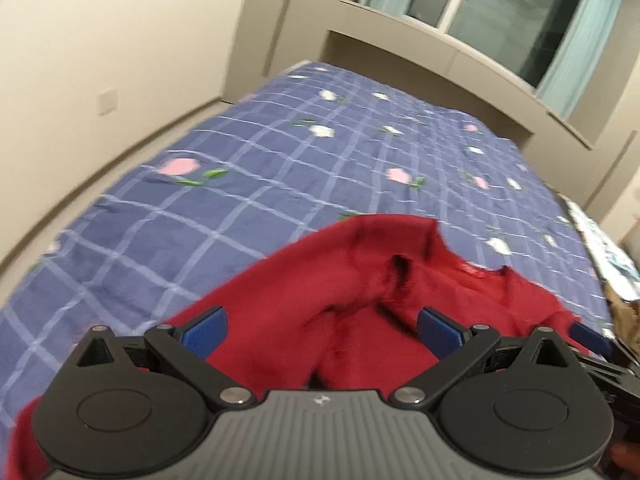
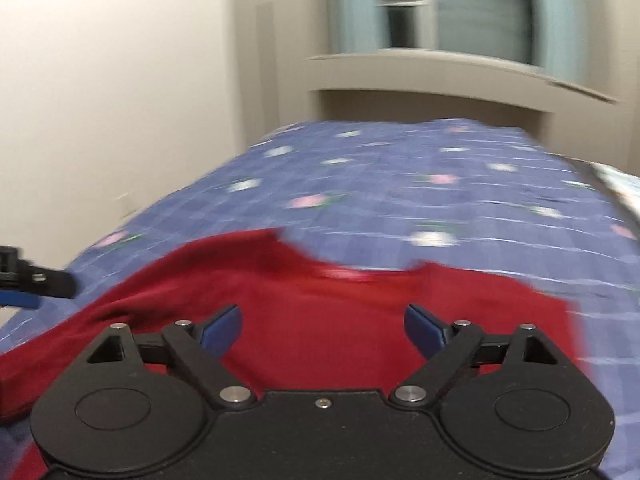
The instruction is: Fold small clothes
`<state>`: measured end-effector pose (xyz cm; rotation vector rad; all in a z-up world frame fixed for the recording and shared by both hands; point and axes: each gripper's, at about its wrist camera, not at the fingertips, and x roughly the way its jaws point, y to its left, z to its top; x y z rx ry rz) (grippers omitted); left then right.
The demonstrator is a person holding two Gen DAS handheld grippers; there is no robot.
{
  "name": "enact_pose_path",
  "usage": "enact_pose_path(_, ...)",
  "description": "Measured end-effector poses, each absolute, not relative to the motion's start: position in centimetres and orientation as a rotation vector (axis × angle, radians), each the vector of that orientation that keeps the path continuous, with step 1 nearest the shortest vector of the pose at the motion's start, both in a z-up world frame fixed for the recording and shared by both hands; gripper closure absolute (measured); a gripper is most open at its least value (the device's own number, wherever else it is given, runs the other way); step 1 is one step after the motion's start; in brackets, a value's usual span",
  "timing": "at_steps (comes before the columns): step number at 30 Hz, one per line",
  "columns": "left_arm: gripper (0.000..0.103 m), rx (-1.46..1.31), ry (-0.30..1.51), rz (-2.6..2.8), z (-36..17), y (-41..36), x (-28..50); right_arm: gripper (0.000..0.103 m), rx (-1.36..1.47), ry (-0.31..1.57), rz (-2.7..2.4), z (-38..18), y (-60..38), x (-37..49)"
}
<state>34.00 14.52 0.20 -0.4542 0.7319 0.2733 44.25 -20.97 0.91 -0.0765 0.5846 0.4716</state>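
Both claws, left claw (image 1: pixel 320 332) and right claw (image 2: pixel 322 330), hung spread above a rumpled red garment (image 1: pixel 360 300) low in frame on the checked blue bed (image 1: pixel 280 168).

Bedroom: quilted bed (image 1: pixel 280 184), curtained window (image 1: pixel 500 12)

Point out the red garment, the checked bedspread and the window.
red garment (image 2: pixel 320 320): right wrist view, on the flat cloth between the open fingers.
checked bedspread (image 1: pixel 280 168): left wrist view, on a bare blue square beyond the garment.
window (image 1: pixel 512 24): left wrist view, on the large dark pane.
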Motion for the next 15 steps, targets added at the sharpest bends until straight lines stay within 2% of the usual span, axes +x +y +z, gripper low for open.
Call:
enact_pose_path(4, 0.001, -0.490, 0.725, 0.168, -0.9, 13.3, 37.4, 0.014, -0.048, 0.588, 0.203, 0.6, -27.6, 46.2)
enact_pose_path(6, 0.005, -0.495, 0.709, 0.148, -1.5, 12.8, 39.1, 0.017, -0.015, 0.597, 0.134, 0.1, -30.2, 47.5)
enact_pose_path(8, 0.015, -0.479, 0.720, 0.140, -2.2, 12.4, 40.9, 0.031, 0.010, 0.634, 0.094, -0.7, -32.0, 48.8)
enact_pose_path(13, 0.040, -0.444, 0.790, 0.146, -4.2, 12.2, 44.5, 0.046, 0.118, 0.728, 0.097, -2.9, -34.4, 51.1)
enact_pose_path(15, 0.053, -0.437, 0.840, 0.152, -4.9, 12.3, 45.5, 0.064, 0.159, 0.764, 0.117, -3.7, -34.6, 51.7)
